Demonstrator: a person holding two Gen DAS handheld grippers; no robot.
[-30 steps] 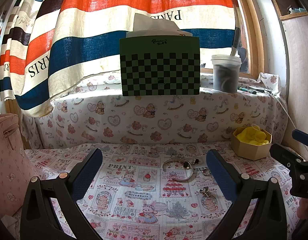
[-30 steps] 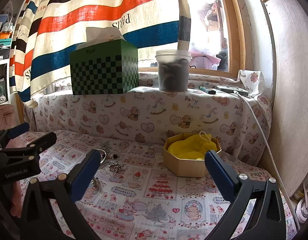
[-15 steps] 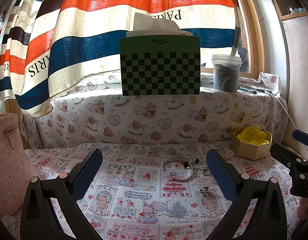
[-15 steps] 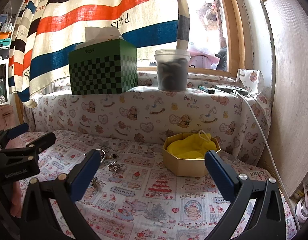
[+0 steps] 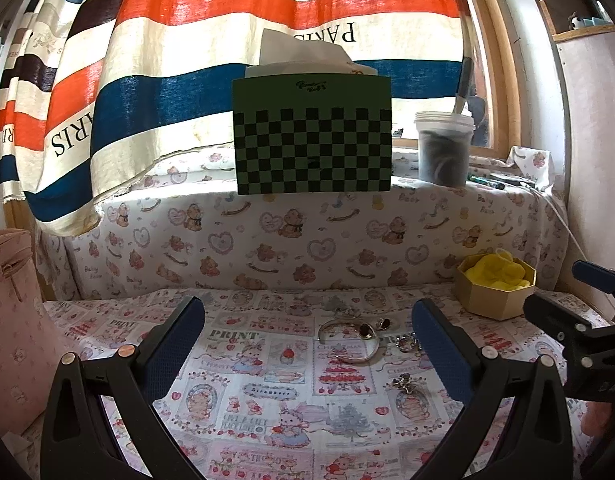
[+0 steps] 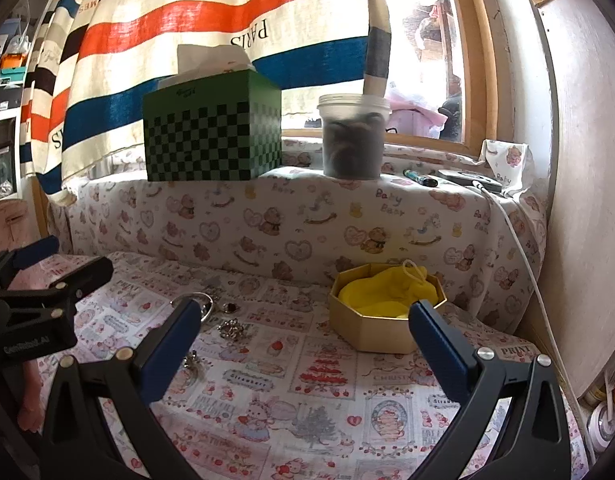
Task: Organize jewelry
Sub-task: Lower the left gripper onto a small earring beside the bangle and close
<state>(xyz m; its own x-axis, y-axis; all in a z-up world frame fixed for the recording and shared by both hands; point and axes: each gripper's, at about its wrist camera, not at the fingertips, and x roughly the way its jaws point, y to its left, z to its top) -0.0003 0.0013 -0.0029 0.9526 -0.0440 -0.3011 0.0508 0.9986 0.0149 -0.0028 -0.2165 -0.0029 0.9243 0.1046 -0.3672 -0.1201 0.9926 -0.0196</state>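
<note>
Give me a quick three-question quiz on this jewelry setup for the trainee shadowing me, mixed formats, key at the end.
1. True or false: the left gripper is shut on the silver bangle.
2. Multiple choice: what lines the octagonal gold box? A) yellow cloth B) red velvet C) white tissue
3. Short answer: on the ledge, which side of the green checkered tissue box does the lidded plastic tub stand, seen from the left wrist camera?

Key:
1. False. Both the left gripper and the right gripper are open and hold nothing; the bangle lies on the printed cloth.
2. A
3. To its right.
</note>
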